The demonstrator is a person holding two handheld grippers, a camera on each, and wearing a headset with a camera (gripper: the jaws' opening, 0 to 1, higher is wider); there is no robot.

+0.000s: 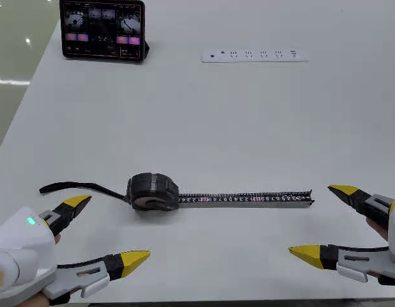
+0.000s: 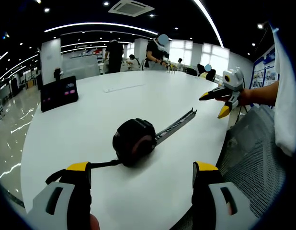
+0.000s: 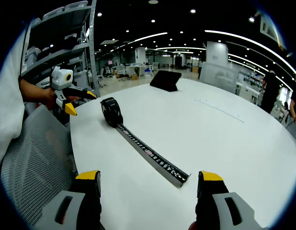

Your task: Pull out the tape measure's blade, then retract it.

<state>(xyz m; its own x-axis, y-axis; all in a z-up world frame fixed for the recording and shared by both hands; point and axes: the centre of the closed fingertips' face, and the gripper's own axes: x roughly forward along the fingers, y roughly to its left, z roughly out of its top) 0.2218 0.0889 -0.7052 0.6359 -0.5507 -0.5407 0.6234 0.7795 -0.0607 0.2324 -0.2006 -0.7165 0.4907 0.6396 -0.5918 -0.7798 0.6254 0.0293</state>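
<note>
The tape measure (image 1: 153, 192) lay on the white worktop (image 1: 216, 115) in the lower middle of the head view. Its blade (image 1: 248, 199) was extended flat toward the right and its black strap (image 1: 76, 188) trailed left. The left claw (image 1: 117, 226), at the lower left, was spread wide and held nothing, near the case but apart from it. The right claw (image 1: 312, 219), at the lower right, was likewise wide open and empty, near the blade's tip. A tablet (image 1: 103, 29) stood at the upper left, and a power strip (image 1: 255, 55) lay right of it.

Matt black, seemingly rubbery tape measure (image 1: 152, 191), dull metal blade (image 1: 245, 199), smooth matt white table (image 1: 248, 115).
</note>
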